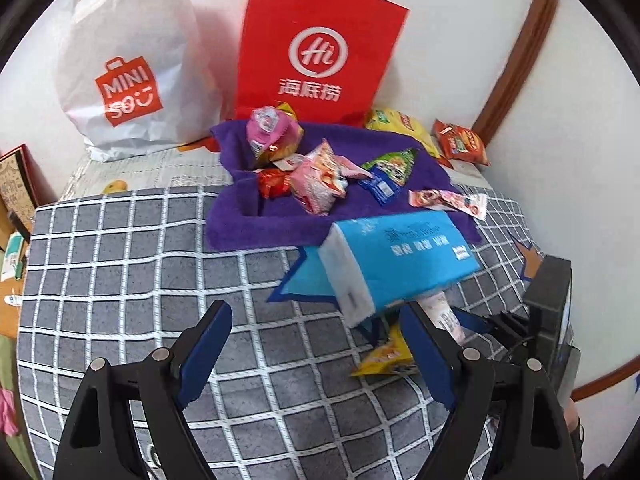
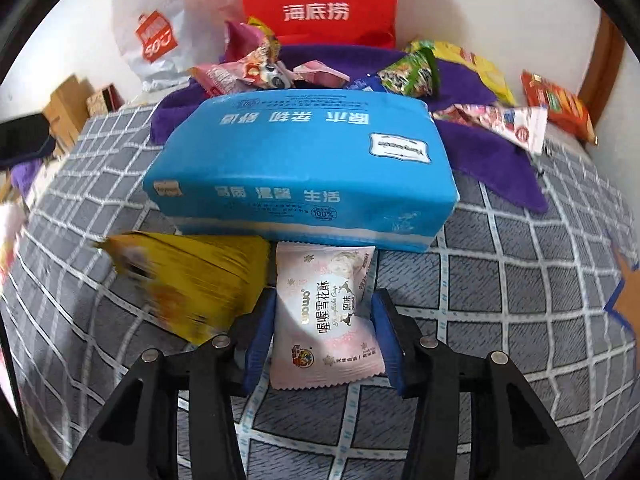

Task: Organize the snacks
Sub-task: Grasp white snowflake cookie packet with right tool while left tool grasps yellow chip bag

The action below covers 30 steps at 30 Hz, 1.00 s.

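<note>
The pale pink snack pack (image 2: 326, 316) sits between the blue pads of the right gripper (image 2: 325, 334), jaws narrowed to the pack's width and apparently pinching it, low over the grey checked cloth (image 2: 520, 300). Its far end tucks under the blue tissue pack (image 2: 300, 168); a blurred yellow pack (image 2: 192, 280) lies just to its left. The left gripper (image 1: 316, 354) hangs wide open w/ nothing in it. Behind, approx. 7 snacks sit heaped on the purple towel (image 1: 256, 224), 2 more (yellow, red) beyond it by the wall. 2 bags stand at the back: 1 red bag (image 1: 316, 48), 1 white bag (image 1: 132, 64). Judging by this, sorting is early: most snacks are unsorted and nothing visibly bagged.
</note>
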{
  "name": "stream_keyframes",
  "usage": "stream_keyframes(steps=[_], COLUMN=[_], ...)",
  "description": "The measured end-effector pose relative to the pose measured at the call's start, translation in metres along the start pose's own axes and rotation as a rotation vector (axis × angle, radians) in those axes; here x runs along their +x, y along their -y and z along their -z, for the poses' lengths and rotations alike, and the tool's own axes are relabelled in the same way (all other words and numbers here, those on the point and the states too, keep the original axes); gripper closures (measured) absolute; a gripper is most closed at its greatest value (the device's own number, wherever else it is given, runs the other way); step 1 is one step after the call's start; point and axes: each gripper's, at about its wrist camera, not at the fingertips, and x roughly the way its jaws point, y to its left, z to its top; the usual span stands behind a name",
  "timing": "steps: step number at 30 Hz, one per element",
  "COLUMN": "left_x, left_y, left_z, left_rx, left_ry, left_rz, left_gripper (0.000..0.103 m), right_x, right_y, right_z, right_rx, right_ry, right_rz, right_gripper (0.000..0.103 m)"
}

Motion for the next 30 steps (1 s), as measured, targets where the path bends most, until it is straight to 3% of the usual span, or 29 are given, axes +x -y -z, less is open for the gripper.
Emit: stream_keyframes(steps=[6, 9, 15, 19, 30], left_x=[0.013, 0.02, 0.046, 0.064, 0.092], left_y=[0.023, 0.033, 0.053, 0.063, 0.07], left_z=[0.015, 0.02, 0.028, 0.035, 0.05], left_rx=[0.048, 0.068, 0.096, 0.104, 0.106], left_ry=[-0.035, -0.046, -0.081, -0.103, -0.057], left_rz=[0.038, 0.056, 0.059, 0.048, 0.01], left_gripper=[0.018, 0.018, 0.018, 0.018, 0.018], right_x=[-0.01, -0.023, -0.037, -0.03, -0.023], right_y=[0.004, 0.02, 0.056, 0.075, 0.077], right_z=[0.006, 0.013, 0.029, 0.037, 0.041], right_rx=[-0.03, 0.01, 0.072, 0.129, 0.147], right_ry=[0.026, 0.058, 0.107, 0.099, 0.119], right_rz=[0.006, -0.005, 0.07, 0.059, 0.044], right_gripper=[0.062, 0.062, 0.062, 0.062, 0.059])
